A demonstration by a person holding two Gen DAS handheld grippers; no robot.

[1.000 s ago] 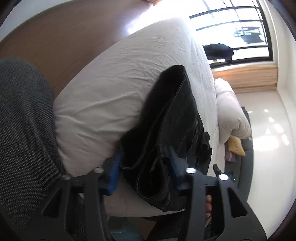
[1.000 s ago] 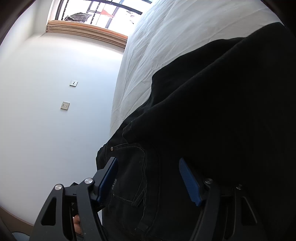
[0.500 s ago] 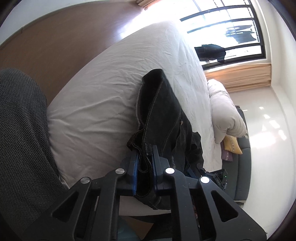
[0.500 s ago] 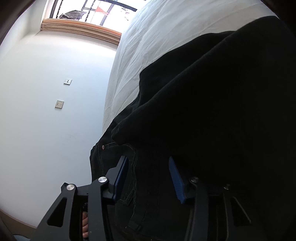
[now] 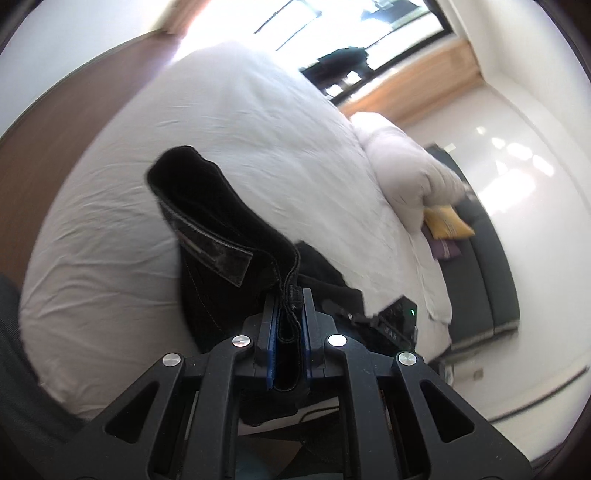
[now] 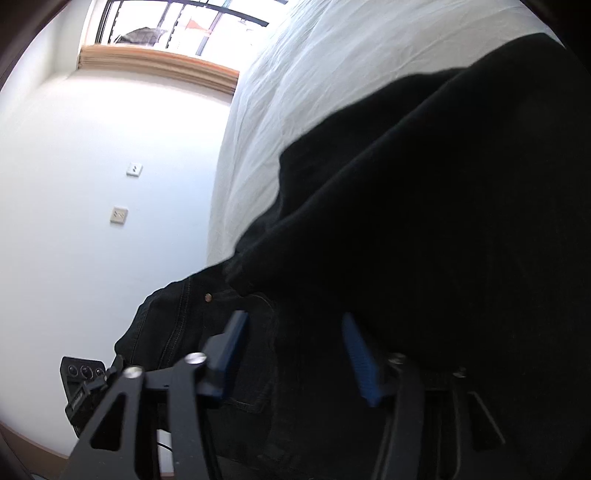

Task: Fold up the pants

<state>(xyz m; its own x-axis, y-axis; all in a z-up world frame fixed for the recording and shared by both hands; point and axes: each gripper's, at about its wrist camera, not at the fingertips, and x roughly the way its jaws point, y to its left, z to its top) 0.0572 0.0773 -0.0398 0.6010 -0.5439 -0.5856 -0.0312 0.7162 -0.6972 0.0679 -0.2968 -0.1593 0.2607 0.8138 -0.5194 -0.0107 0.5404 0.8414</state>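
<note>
Black denim pants (image 5: 221, 236) lie bunched on the white bed (image 5: 236, 122). My left gripper (image 5: 289, 299) is shut on a seamed edge of the pants and holds it up off the sheet. In the right wrist view the pants (image 6: 424, 221) fill most of the frame. My right gripper (image 6: 293, 321) is open, its blue pads to either side of the pocket area near a rivet (image 6: 208, 296), with no cloth pinched between them.
A white rolled duvet (image 5: 402, 166) lies at the far side of the bed, with a yellow cushion (image 5: 447, 221) and a dark sofa (image 5: 484, 266) beyond. A brown headboard (image 5: 55, 140) is to the left. A window (image 6: 177, 22) and wall sockets (image 6: 120, 214) show in the right view.
My left gripper closed on the pants edge and lifted it, swinging right. My right gripper narrowed half a second ago, then opened wider, still over the pocket area.
</note>
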